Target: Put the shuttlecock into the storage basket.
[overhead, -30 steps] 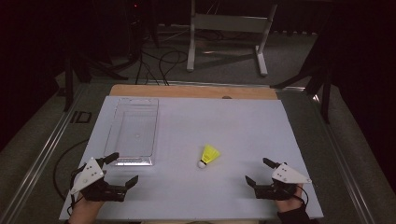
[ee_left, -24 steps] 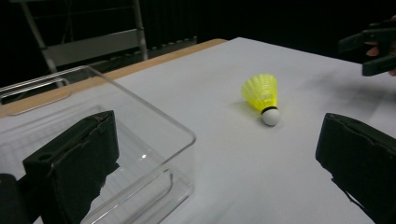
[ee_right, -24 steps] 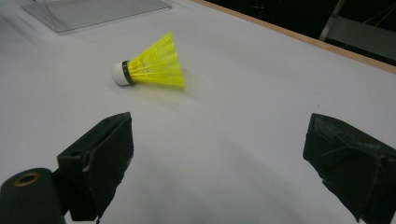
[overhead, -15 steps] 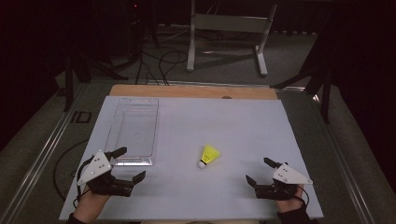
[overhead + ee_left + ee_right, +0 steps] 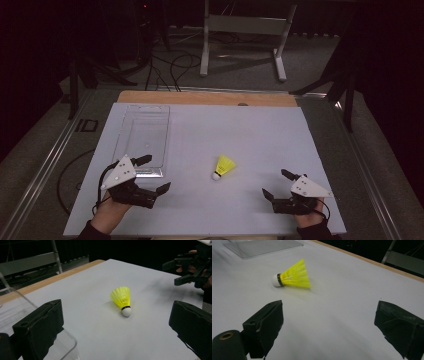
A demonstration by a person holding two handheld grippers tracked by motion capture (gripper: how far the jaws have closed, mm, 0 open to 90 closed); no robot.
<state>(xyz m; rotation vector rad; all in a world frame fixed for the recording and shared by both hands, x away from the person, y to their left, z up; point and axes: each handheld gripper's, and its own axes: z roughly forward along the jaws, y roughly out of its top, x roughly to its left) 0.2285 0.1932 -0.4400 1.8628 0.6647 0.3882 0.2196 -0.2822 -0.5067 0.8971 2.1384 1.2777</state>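
On the white counter (image 5: 210, 210) we are holding a hand-held gripper in each hand, and both are spread wide with nothing between the jaws. Our left hand-held gripper (image 5: 152, 175) is hovering just beside the near corner of the clear tray (image 5: 142, 132), its jaws pointing across toward the yellow shuttlecock (image 5: 224, 166). Our right hand-held gripper (image 5: 277, 185) is sitting low near the counter's front edge, well apart from the birdie, and looking like the idle one for now.

The shuttlecock is lying on its side out in the open middle of the counter, between the two grippers, white cork tip toward us and skirt pointing away. In the left gripper view it (image 5: 122, 301) is resting squarely between the two black jaws farther off, so we are judging that this hand is lining up for the pick. In the right gripper view the birdie (image 5: 293, 275) is lying off to the upper left, outside the line of those jaws.

The tray is standing empty at the left, open side up, so we are reading it as the likely drop spot.
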